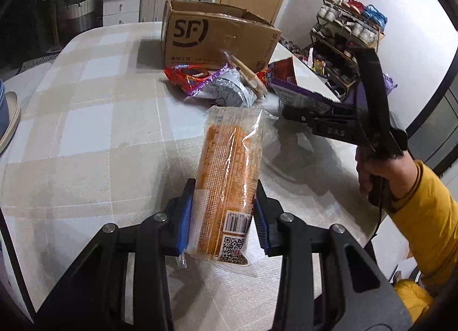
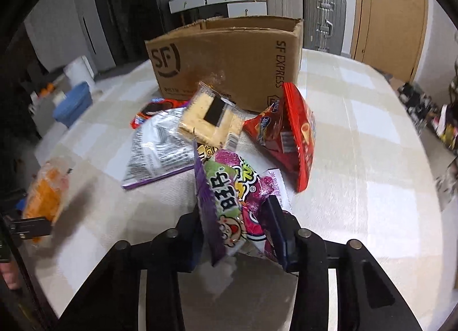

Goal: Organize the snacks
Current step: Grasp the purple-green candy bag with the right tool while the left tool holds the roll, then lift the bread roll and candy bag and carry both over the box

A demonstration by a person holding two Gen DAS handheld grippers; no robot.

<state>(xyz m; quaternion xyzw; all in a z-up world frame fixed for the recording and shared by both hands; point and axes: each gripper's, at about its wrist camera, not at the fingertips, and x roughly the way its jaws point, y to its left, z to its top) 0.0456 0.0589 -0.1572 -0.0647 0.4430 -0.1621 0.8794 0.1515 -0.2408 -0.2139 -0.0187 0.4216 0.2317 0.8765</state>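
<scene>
At the lower centre of the left wrist view, an orange cracker packet (image 1: 229,170) is clamped between the blue pads of the left gripper (image 1: 221,213), above the checked bench (image 1: 94,119). In the right wrist view, a purple candy bag (image 2: 234,202) is gripped by the right gripper (image 2: 237,233), low in the frame. The remaining snacks (image 2: 200,124) are heaped mid-frame before the cardboard box (image 2: 229,59).
</scene>
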